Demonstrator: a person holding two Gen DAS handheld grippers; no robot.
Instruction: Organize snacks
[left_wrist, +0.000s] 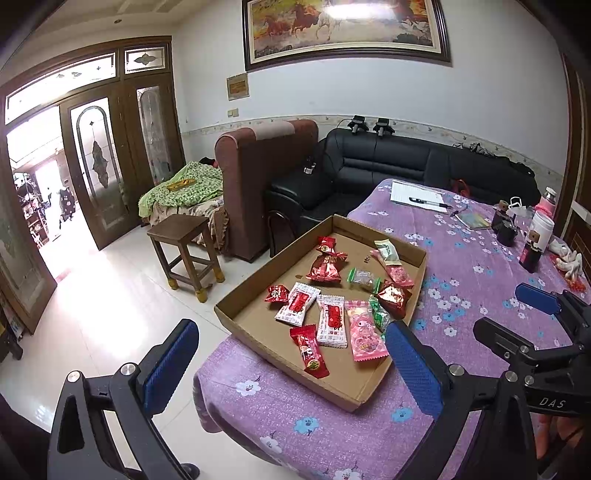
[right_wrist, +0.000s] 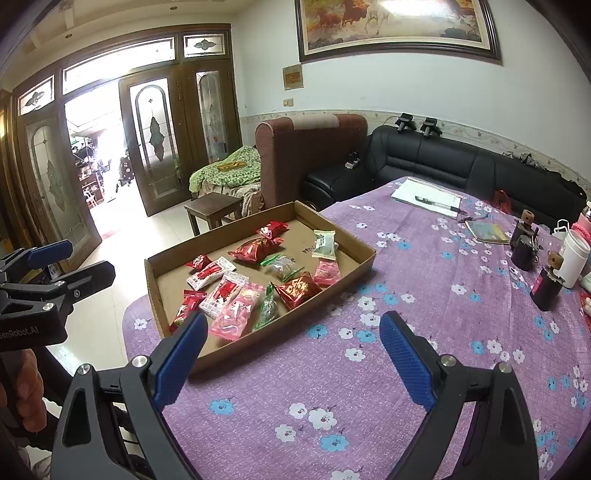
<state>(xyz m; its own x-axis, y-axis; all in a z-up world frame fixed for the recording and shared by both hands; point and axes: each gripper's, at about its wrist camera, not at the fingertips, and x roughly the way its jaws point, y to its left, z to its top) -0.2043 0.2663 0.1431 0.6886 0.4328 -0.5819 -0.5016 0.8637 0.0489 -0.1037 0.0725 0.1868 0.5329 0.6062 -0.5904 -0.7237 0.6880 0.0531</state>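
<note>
A shallow cardboard tray (left_wrist: 243, 325) (right_wrist: 155, 291) sits at the near left corner of the table and overhangs its edge. Several wrapped snacks lie in it: a big red bag (left_wrist: 325, 267) (right_wrist: 255, 249), white-and-red packets (left_wrist: 332, 321) (right_wrist: 210, 275), a pink packet (left_wrist: 364, 332) (right_wrist: 236, 314), green ones (right_wrist: 267, 310). My left gripper (left_wrist: 291, 365) is open and empty, held in front of the tray's near edge; it also shows in the right wrist view (right_wrist: 70, 260). My right gripper (right_wrist: 293, 362) is open and empty over the cloth right of the tray; it also shows in the left wrist view (left_wrist: 517, 310).
The table has a purple flowered cloth (right_wrist: 424, 295). At its far side lie papers with a pen (right_wrist: 428, 199), a booklet (right_wrist: 485, 230), dark bottles (right_wrist: 524, 247) and a white cup (right_wrist: 572, 258). A wooden stool (left_wrist: 184, 251), an armchair and a black sofa (left_wrist: 388, 162) stand beyond.
</note>
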